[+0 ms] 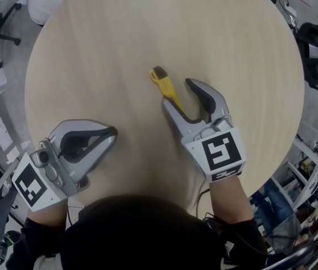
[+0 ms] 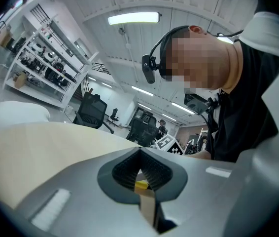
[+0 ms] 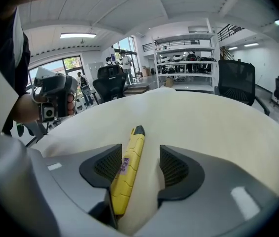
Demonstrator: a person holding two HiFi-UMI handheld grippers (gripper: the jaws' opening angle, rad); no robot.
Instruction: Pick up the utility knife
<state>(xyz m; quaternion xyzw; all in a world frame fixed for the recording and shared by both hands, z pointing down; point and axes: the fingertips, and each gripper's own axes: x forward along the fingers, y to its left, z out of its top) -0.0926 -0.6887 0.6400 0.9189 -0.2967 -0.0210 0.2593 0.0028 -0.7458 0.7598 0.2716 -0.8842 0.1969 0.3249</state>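
Utility knife framed by the open right gripper, not gripped.
The yellow utility knife (image 1: 164, 85) was laid flat on the round table (image 1: 148, 27) between the spread jaws of the right gripper (image 1: 176, 92), close beside its left pad. The left gripper (image 1: 112, 134) was seen with jaws together, well apart from the knife.

Utility knife (image 1: 167, 88): slim yellow body, dark tip, small purple label on one side. It lies flat near the middle of the round table (image 1: 91, 49), dark tip toward the far edge.
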